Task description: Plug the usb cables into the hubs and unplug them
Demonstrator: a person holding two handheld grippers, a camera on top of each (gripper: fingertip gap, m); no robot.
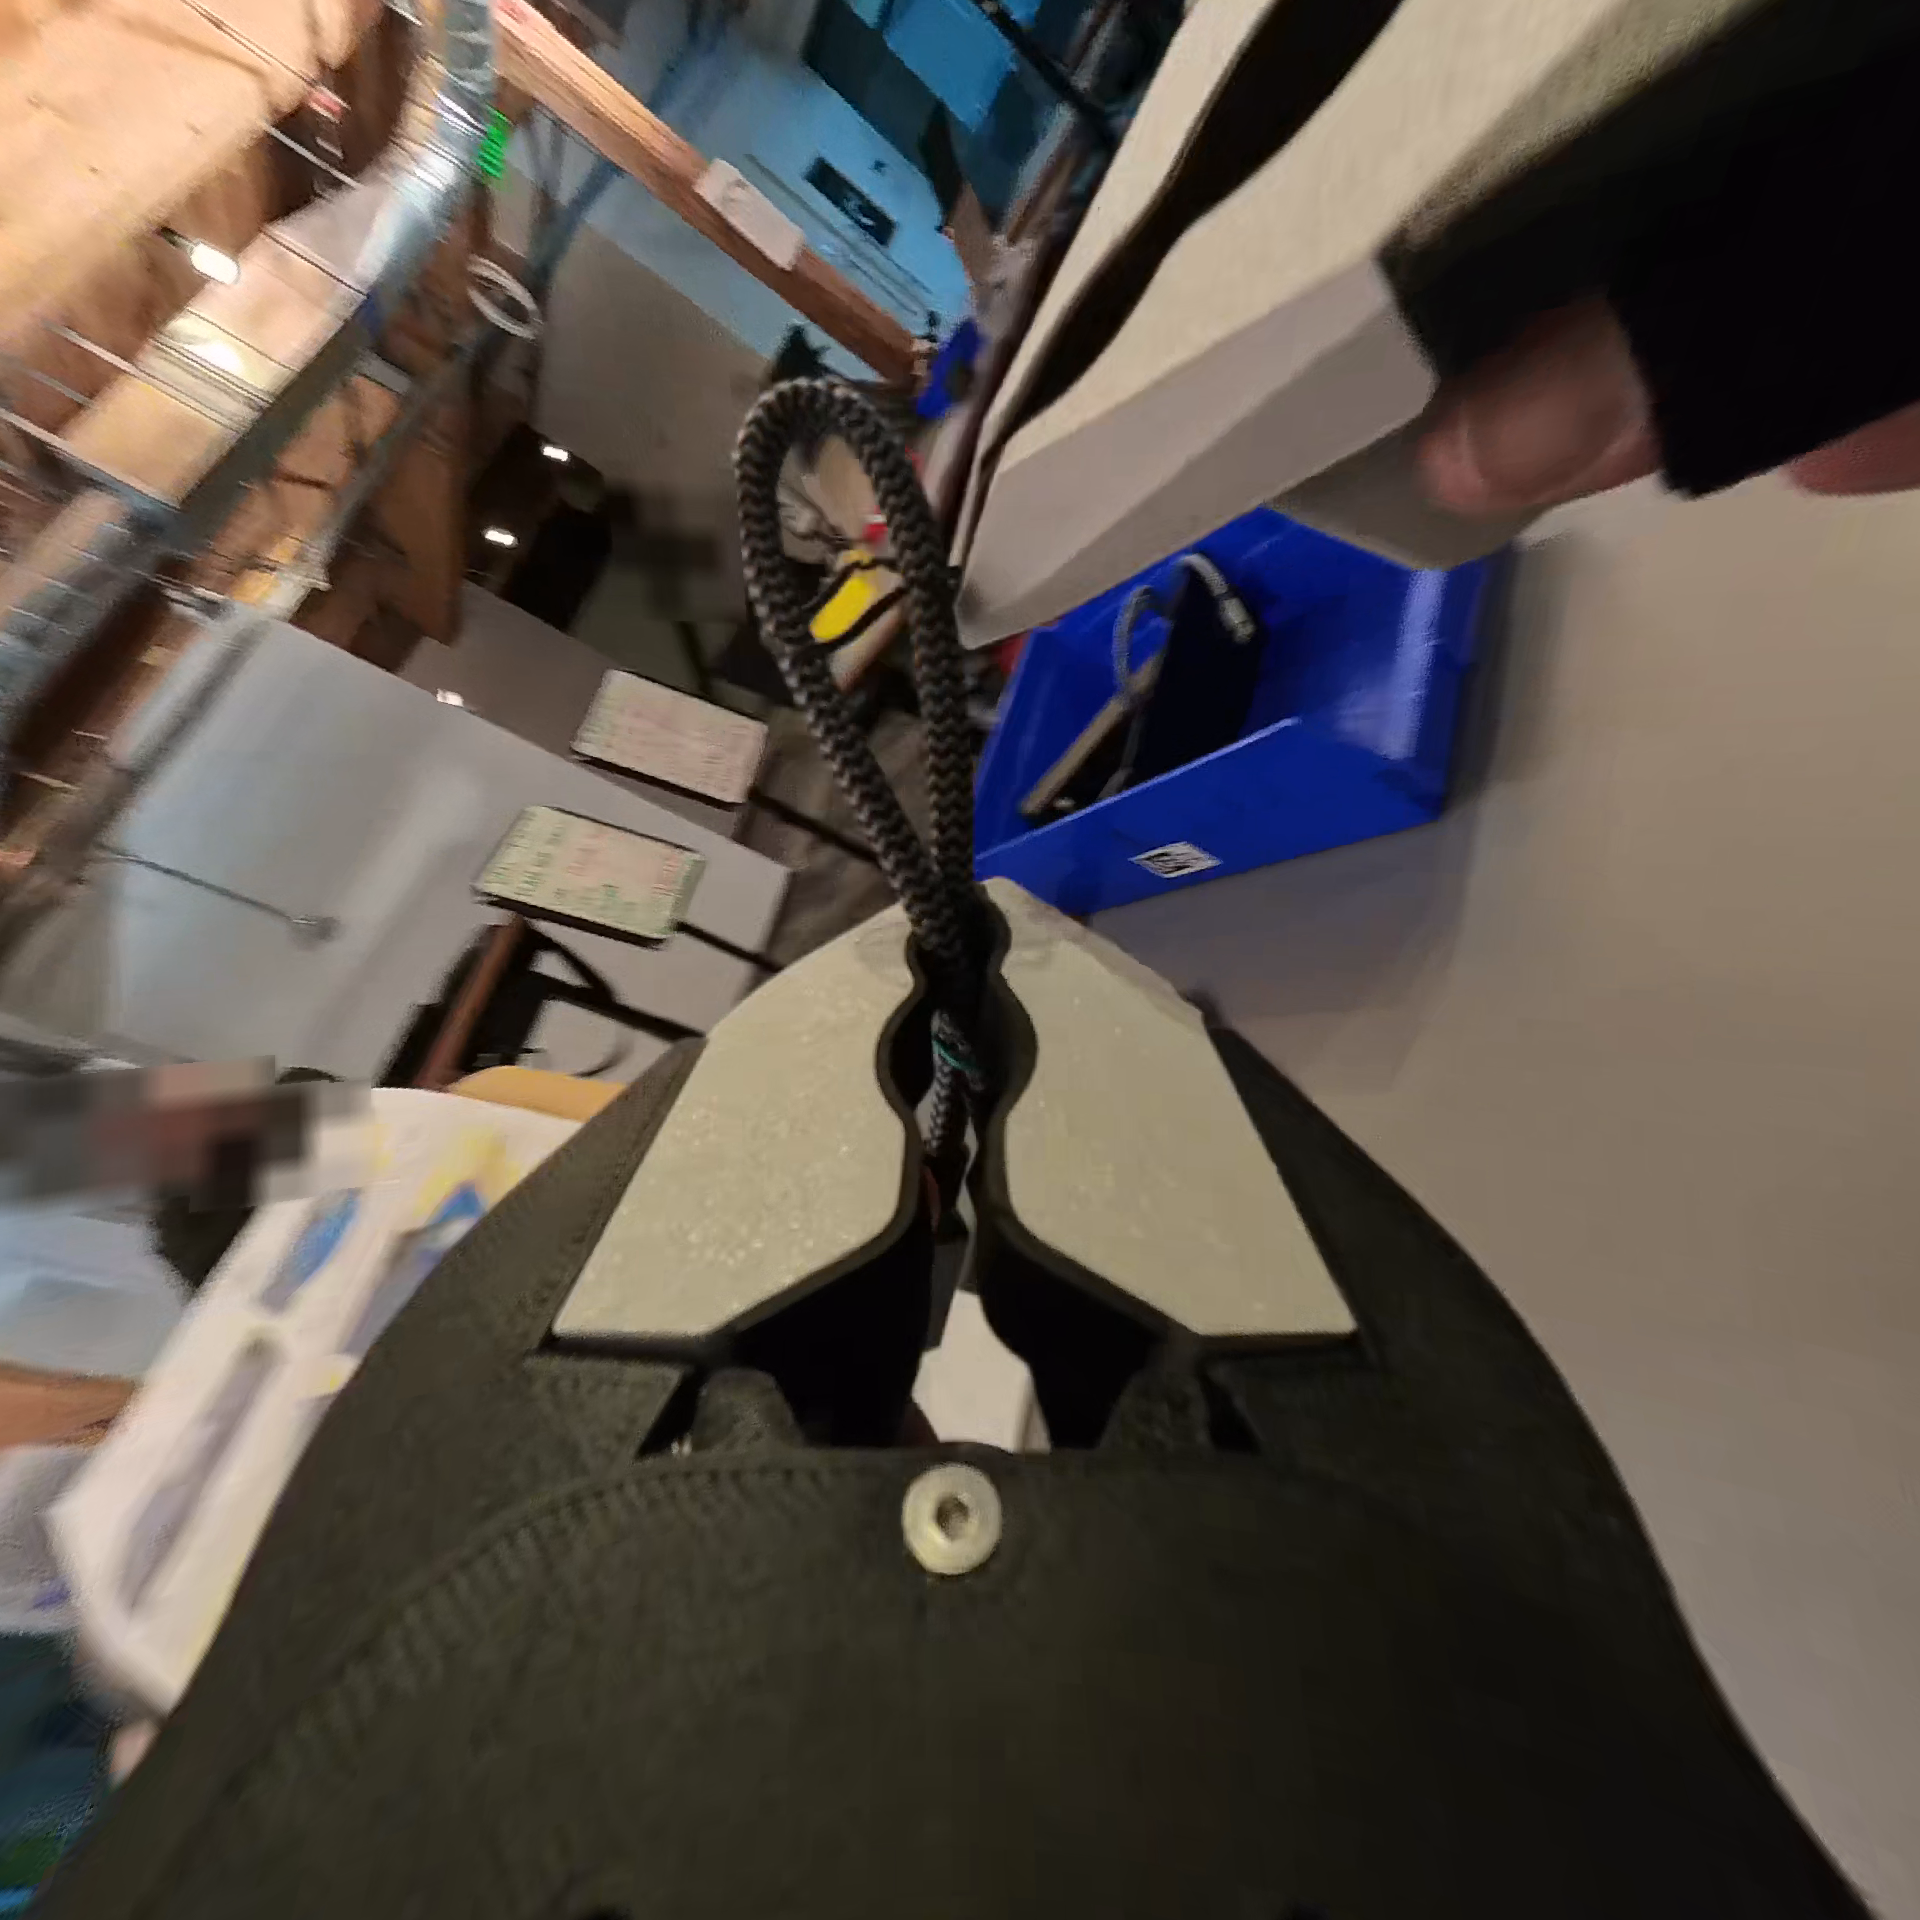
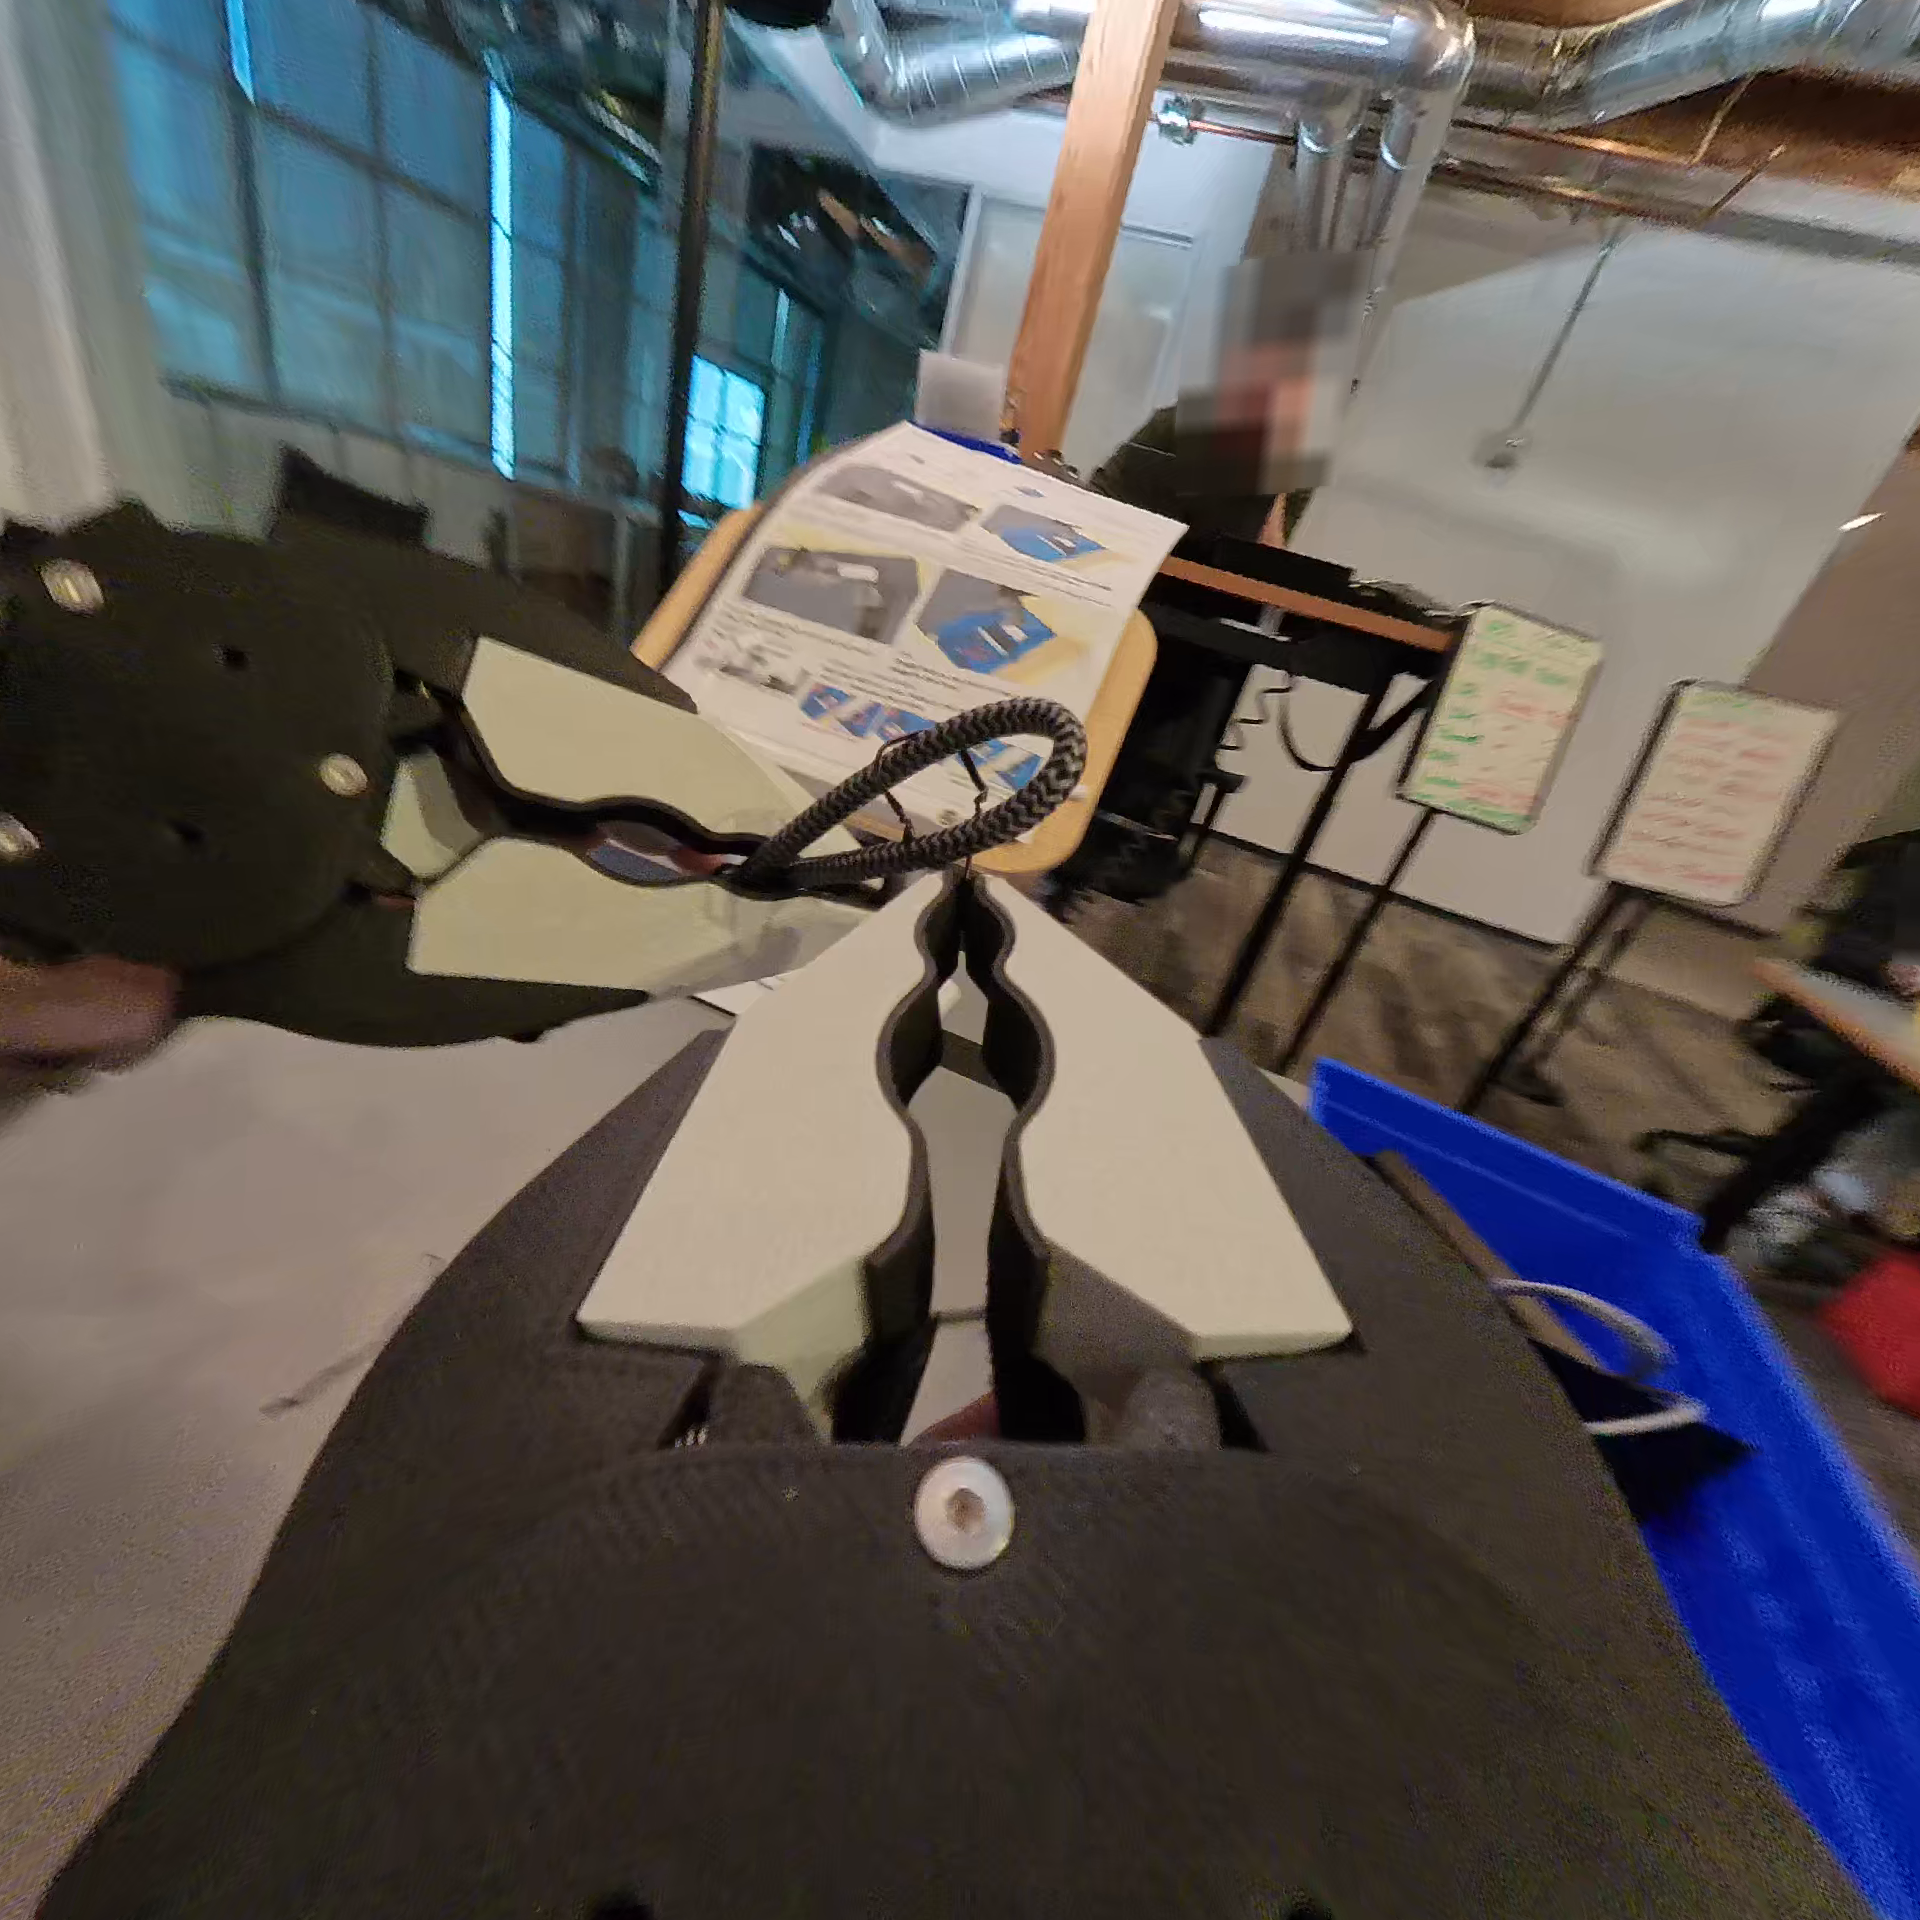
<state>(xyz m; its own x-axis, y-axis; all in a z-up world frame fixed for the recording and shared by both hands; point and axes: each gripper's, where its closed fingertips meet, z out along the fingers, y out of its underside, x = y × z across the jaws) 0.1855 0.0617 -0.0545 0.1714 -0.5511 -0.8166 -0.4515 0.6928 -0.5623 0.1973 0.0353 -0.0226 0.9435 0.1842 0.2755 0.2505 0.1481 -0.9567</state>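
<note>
A black-and-grey braided cable (image 1: 831,665) is doubled into a loop. My left gripper (image 1: 956,935) is shut on the base of the loop, which sticks out past its tips. In the right wrist view the left gripper (image 2: 769,873) comes in from the left with the loop (image 2: 966,790). My right gripper (image 2: 961,894) is shut, with its tips right under the loop; I cannot tell whether it pinches it. It also shows at the top right of the left wrist view (image 1: 971,623), held by a hand. A slim grey hub (image 1: 1081,748) with a cable lies in a blue bin (image 1: 1247,821).
The blue bin (image 2: 1558,1195) stands on a grey table (image 2: 208,1195) to the right of my right gripper. A printed sheet on a wooden board (image 2: 935,603) stands behind the cable. Two whiteboards on stands (image 2: 1496,717) and a person are farther back. The tips of one gripper are about 4 cm away from the tips of the other.
</note>
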